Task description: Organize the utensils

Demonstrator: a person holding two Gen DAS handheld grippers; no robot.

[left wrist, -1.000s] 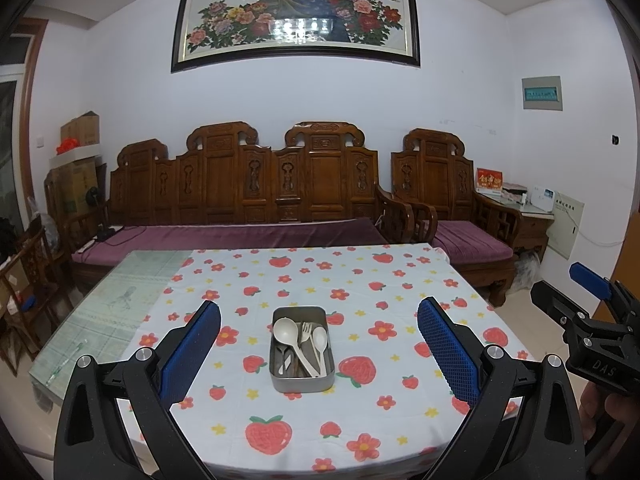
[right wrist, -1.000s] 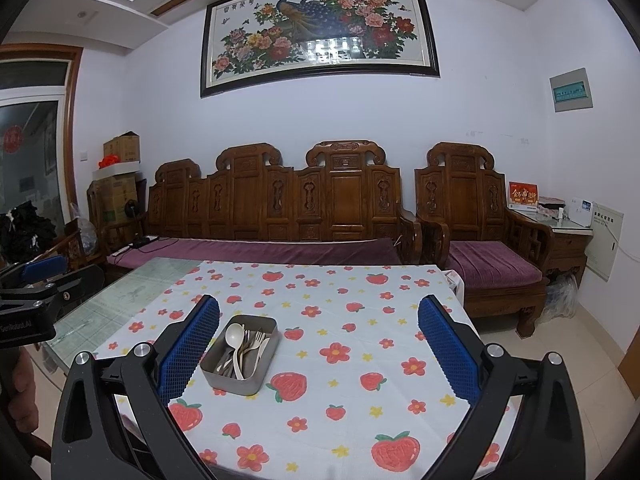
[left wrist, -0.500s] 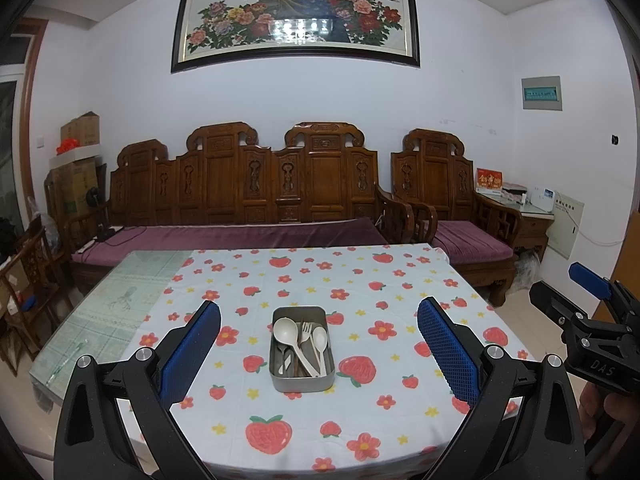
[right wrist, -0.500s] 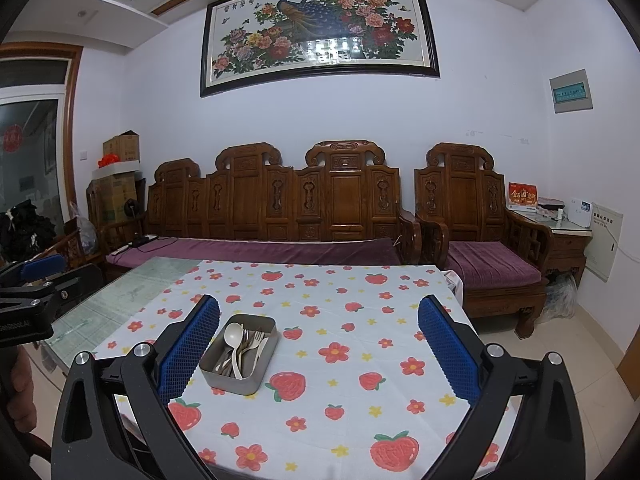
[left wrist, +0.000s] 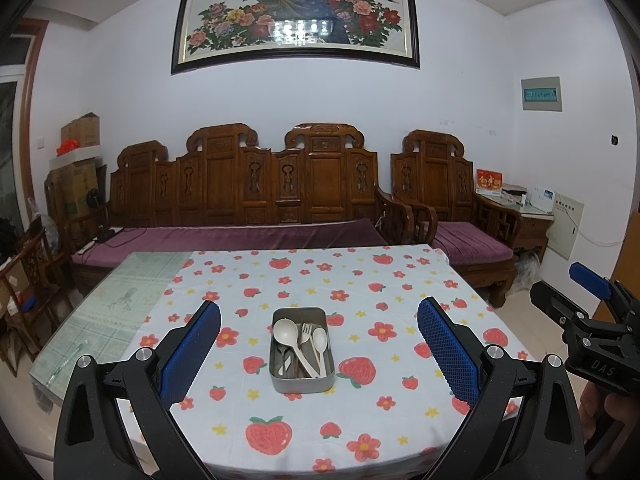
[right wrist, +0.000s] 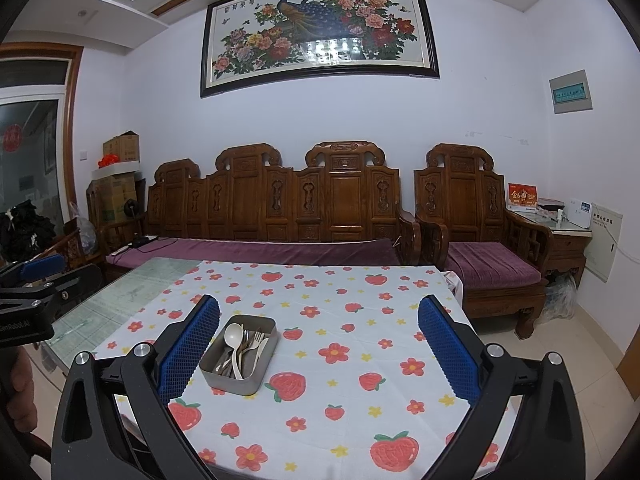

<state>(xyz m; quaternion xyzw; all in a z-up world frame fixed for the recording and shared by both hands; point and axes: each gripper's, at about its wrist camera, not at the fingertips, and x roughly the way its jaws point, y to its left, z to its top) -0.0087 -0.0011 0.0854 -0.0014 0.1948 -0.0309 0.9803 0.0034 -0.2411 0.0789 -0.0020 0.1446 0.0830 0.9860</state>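
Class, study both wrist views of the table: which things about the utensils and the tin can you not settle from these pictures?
- Exact utensil count: handles overlap inside the metal tin, both views.
- Darker pieces under the large spoon and fork: too small to identify.
- Tin's floor: hidden by utensils.
- Table's near edge: cut off by right gripper.

Right gripper (left wrist: 600, 354): "DAS" in pale letters on the black body, seen from the left wrist view
Left gripper (right wrist: 24, 320): lettering cut off by the frame edge, ending in "Robot.AI", seen from the right wrist view
Painting (right wrist: 320, 30): a row of Chinese characters along the top left, too small to read
Red card (right wrist: 522, 197): gold Chinese characters, not legible
Wall panel (right wrist: 606, 240): a small printed label at the top, not legible
Door glass (right wrist: 12, 138): round red sign, character not legible
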